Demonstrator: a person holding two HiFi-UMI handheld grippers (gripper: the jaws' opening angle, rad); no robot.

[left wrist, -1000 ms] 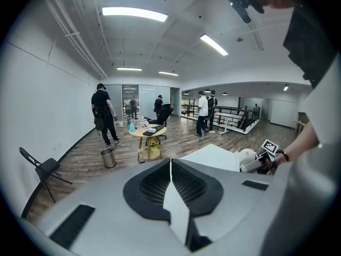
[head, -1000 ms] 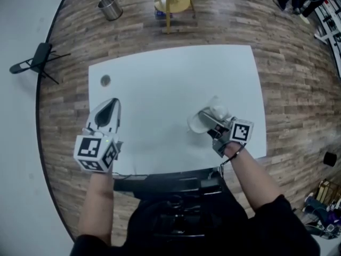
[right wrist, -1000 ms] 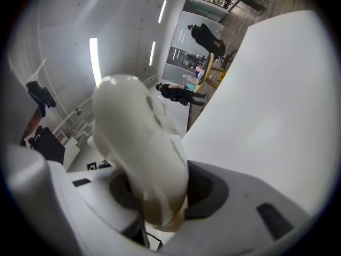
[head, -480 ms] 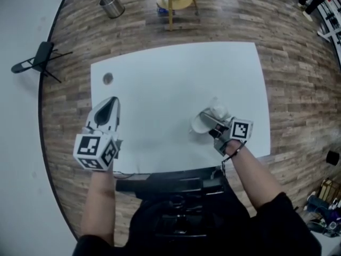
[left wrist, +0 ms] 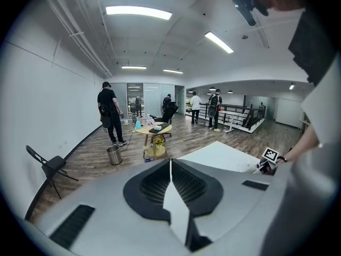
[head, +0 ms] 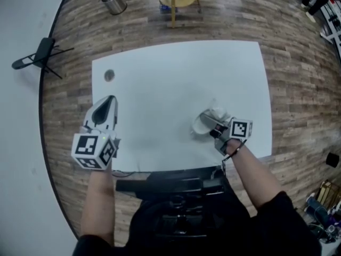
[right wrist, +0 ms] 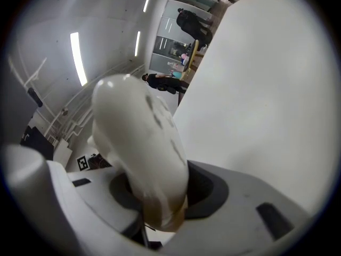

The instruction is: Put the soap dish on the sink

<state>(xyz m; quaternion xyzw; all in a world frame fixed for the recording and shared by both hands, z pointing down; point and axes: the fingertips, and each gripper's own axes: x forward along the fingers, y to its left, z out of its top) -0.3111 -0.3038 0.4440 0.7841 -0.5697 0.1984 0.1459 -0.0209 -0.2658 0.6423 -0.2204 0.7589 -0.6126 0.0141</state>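
Nearly down: soap dish low over the desk's near right part

Clamped by one end in the right tool (head: 213, 128), jaws partly closed on it: the white soap dish (head: 201, 124), low over the near right part of the desk (head: 170, 84), just inside the desk's near edge. Impossible to tell from above whether touching the desk's top or just clear of it. Seen along the jaws, apparently canted against the desk's top rather than flat, though hard to judge. Idle at the desk's near left corner: the left tool (head: 104, 111), jaws pressed together on nothing. No basin anywhere on the desk; only a small round grey disc (head: 109, 75) near the desk's far left corner, well apart from the dish.

Judged to be the set-down. Best done slowly: roll the wrist until level with the desk, lower until resting on the whole base, then spread the jaws only enough to free the end and draw straight back toward the desk's near edge, without lifting. Worth watching: a smooth, rounded dish, likely to rock or slide if released on its edge. Wise also to stay well inside the desk's right edge.
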